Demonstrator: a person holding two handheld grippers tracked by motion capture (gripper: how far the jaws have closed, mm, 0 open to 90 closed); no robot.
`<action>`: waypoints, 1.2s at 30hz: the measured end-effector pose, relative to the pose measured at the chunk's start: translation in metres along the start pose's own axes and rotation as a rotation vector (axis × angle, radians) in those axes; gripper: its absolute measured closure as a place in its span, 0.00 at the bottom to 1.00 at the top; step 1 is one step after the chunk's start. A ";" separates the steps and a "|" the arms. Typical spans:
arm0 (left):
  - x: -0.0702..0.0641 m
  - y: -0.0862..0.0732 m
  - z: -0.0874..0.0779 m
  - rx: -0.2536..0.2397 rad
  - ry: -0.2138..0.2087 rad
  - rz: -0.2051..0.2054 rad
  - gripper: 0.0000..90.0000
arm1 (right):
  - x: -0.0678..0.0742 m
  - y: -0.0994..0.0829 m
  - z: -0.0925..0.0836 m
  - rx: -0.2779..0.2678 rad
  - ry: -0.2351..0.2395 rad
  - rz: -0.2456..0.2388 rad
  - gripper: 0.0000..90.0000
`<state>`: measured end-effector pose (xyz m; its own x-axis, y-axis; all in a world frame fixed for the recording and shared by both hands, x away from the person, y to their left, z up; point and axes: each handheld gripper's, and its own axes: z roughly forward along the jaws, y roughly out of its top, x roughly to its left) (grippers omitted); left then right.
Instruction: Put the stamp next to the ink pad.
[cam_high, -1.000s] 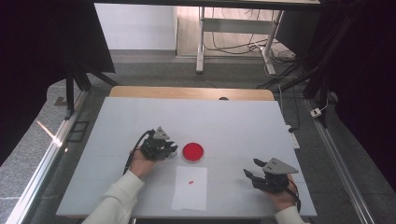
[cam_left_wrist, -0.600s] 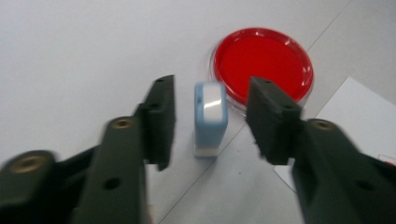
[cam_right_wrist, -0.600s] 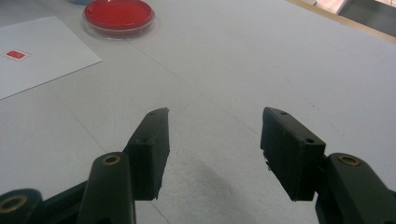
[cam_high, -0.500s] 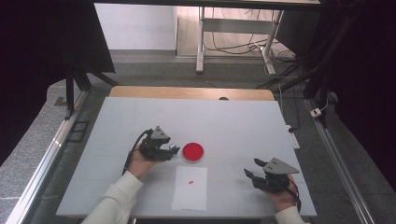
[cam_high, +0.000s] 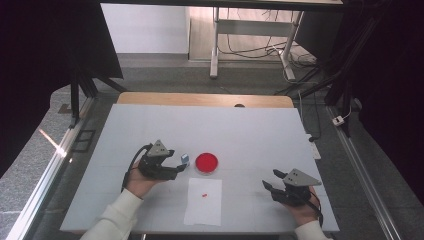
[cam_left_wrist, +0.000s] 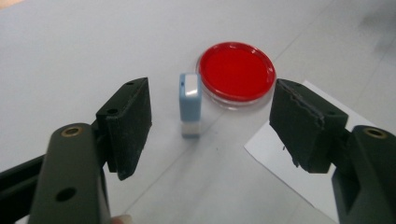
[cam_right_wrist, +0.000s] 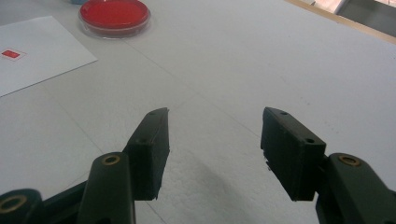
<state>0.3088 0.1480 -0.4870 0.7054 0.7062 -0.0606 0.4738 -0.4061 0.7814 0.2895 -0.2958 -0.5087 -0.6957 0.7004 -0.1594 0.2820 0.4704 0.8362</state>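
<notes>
A small light-blue block with a white top (cam_left_wrist: 190, 100) stands upright on the white table, just left of a round red dish (cam_left_wrist: 236, 70). My left gripper (cam_left_wrist: 212, 105) is open. Its jaws have just been opening, and the block stands free a little ahead of the pads, touching neither. From above, the left gripper (cam_high: 176, 164) points right at the block (cam_high: 184, 159) and the dish (cam_high: 206, 163). My right gripper (cam_high: 272, 180) rests open at the front right, with nothing between its pads (cam_right_wrist: 215, 116).
A white sheet of paper (cam_high: 204, 200) with a small red mark (cam_high: 204, 194) lies in front of the dish, near the table's front edge. A wooden strip (cam_high: 200, 99) runs along the far edge. Bare table stretches behind the dish.
The left gripper's jaws opened and it drew back to the left, leaving the blue block standing beside the red dish. The right gripper stayed put.
</notes>
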 end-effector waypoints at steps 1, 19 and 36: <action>-0.001 -0.003 -0.002 -0.003 -0.002 0.004 0.33 | -0.001 0.000 0.000 -0.001 0.000 -0.002 0.46; -0.003 -0.062 -0.034 -0.011 0.032 -0.025 0.34 | -0.008 -0.003 0.001 0.004 0.005 -0.005 0.46; -0.005 -0.074 -0.041 0.004 0.032 -0.041 0.34 | -0.009 -0.005 0.003 0.011 0.008 -0.012 0.46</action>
<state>0.2489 0.1983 -0.5194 0.6679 0.7407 -0.0728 0.5046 -0.3787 0.7759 0.2963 -0.3034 -0.5130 -0.7042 0.6904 -0.1653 0.2807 0.4847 0.8284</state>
